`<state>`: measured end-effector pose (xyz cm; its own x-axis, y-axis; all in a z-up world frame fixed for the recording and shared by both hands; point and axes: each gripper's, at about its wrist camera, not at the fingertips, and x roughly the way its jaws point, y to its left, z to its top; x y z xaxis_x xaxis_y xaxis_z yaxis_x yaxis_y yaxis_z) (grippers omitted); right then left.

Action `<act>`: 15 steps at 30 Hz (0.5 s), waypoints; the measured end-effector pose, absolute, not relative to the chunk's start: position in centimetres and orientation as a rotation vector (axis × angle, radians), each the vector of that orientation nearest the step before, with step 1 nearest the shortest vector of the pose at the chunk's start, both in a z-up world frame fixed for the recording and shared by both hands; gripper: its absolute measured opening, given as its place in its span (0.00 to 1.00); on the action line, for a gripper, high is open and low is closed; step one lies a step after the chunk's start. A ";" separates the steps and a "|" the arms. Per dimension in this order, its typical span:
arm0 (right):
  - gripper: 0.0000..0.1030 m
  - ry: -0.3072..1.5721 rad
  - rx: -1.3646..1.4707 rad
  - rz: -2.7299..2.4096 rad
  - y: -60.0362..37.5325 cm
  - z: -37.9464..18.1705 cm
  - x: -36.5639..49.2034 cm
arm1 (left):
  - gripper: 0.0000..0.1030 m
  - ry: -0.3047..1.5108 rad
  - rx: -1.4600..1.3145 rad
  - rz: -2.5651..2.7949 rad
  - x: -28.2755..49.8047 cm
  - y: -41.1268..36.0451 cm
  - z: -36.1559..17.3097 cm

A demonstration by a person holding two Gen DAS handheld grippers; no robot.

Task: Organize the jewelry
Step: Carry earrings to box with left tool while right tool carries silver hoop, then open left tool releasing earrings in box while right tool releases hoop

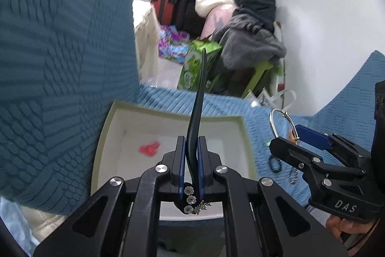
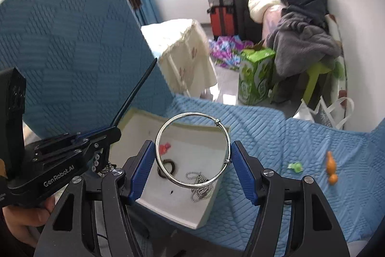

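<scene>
tongs on the left gripper (image 1: 191, 155) pinched a black hair stick (image 1: 196, 117) above the white box (image 2: 168, 206). right gripper (image 2: 192, 170) squeezed a silver bangle (image 2: 193, 148) above that box too.

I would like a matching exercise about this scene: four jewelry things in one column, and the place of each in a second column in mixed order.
Things:
1. silver bangle
2. black hairpin
3. ball chain
4. orange piece

Places:
A. lying inside the white box
B. lying on the blue blanket, outside the box
C. clamped in the left tool
D. held between the pads of the right tool

Pairs: 1-D, 2-C, 3-A, 4-B
</scene>
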<state>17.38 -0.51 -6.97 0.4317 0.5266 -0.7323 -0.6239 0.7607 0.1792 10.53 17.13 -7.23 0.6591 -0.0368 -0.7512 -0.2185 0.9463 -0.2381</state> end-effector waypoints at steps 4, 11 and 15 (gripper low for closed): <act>0.61 0.908 -0.162 0.720 1.0 -9.5 17.9 | 0.09 0.897 -0.344 0.120 11.3 18.6 -9.8; 0.61 0.941 -0.225 0.712 2.7 -12.2 18.7 | 0.09 0.963 -0.364 0.127 11.8 19.8 -12.9; 0.61 0.960 -0.231 0.722 3.1 -13.2 19.0 | 0.09 0.981 -0.392 0.131 11.6 20.6 -14.0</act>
<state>18.99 3.10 -13.22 0.3641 0.4571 -0.8115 -0.6527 0.7468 0.1278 11.64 20.57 -13.95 0.5547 -0.0673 -0.8293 -0.2819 0.9225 -0.2635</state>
